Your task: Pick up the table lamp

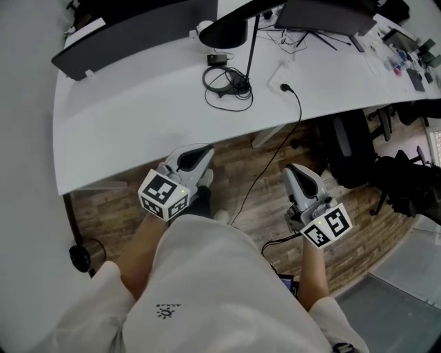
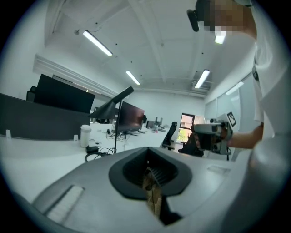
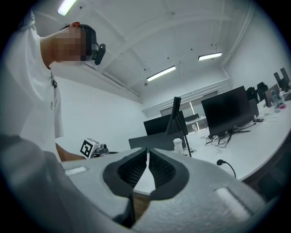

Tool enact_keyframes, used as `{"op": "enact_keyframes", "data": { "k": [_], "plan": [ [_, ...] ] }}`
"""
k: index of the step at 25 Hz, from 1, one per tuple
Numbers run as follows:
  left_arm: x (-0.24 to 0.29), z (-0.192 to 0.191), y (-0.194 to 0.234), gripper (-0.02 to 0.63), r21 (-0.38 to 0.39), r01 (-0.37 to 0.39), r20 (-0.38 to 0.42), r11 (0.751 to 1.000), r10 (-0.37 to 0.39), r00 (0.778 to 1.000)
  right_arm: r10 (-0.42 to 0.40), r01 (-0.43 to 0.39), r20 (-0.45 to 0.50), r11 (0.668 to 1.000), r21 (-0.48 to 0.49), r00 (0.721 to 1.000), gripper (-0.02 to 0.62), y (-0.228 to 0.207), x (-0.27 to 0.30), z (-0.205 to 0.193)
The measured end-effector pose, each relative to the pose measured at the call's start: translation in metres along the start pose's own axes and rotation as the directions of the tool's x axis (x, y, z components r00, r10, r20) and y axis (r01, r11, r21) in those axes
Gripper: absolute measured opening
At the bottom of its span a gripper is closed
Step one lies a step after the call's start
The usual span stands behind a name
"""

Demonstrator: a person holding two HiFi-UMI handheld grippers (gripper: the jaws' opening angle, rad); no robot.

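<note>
The table lamp stands at the back of the white desk. It has a black shade and a thin black pole that rises from a coil of black cable. Both grippers hang in front of the desk's near edge, well short of the lamp. My left gripper is shut and holds nothing. My right gripper is also shut and empty. The left gripper view shows the lamp's shade far off over its shut gripper. In the right gripper view the lamp's pole stands beyond the shut right gripper.
A dark monitor lies at the desk's left, another monitor at the back right. A plugged cable runs off the desk's edge to the wooden floor. A black office chair stands under the desk at right. A white cup is near the lamp.
</note>
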State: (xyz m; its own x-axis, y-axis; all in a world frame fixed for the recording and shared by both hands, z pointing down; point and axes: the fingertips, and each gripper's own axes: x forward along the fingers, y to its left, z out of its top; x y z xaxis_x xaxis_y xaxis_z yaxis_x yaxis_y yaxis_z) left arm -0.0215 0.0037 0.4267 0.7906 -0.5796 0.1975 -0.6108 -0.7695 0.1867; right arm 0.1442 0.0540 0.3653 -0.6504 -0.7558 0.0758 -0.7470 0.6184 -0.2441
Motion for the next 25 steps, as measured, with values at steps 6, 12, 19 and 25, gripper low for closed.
{"op": "enact_keyframes", "data": {
  "k": [6, 12, 19, 25],
  "plan": [
    [0.03, 0.003, 0.028, -0.005, 0.003, 0.023, -0.019, 1.0, -0.023, 1.0, -0.012, 0.011, -0.031, 0.999, -0.049, 0.999, 0.017, -0.024, 0.037, 0.002],
    [0.061, 0.016, 0.062, -0.006, 0.007, 0.051, -0.019, 0.999, -0.051, 0.998, -0.026, 0.024, -0.037, 0.999, -0.043, 0.999, 0.016, -0.048, 0.076, 0.012],
    [0.094, 0.026, 0.095, -0.006, -0.014, 0.087, -0.036, 0.996, -0.088, 0.995, -0.075, 0.072, -0.038, 0.995, -0.072, 0.996, 0.017, -0.075, 0.104, 0.027],
    [0.109, 0.03, 0.118, -0.005, -0.008, 0.139, -0.041, 0.99, -0.139, 0.989, -0.126, 0.124, -0.038, 0.991, -0.05, 0.991, 0.015, -0.092, 0.122, 0.03]
  ]
}}
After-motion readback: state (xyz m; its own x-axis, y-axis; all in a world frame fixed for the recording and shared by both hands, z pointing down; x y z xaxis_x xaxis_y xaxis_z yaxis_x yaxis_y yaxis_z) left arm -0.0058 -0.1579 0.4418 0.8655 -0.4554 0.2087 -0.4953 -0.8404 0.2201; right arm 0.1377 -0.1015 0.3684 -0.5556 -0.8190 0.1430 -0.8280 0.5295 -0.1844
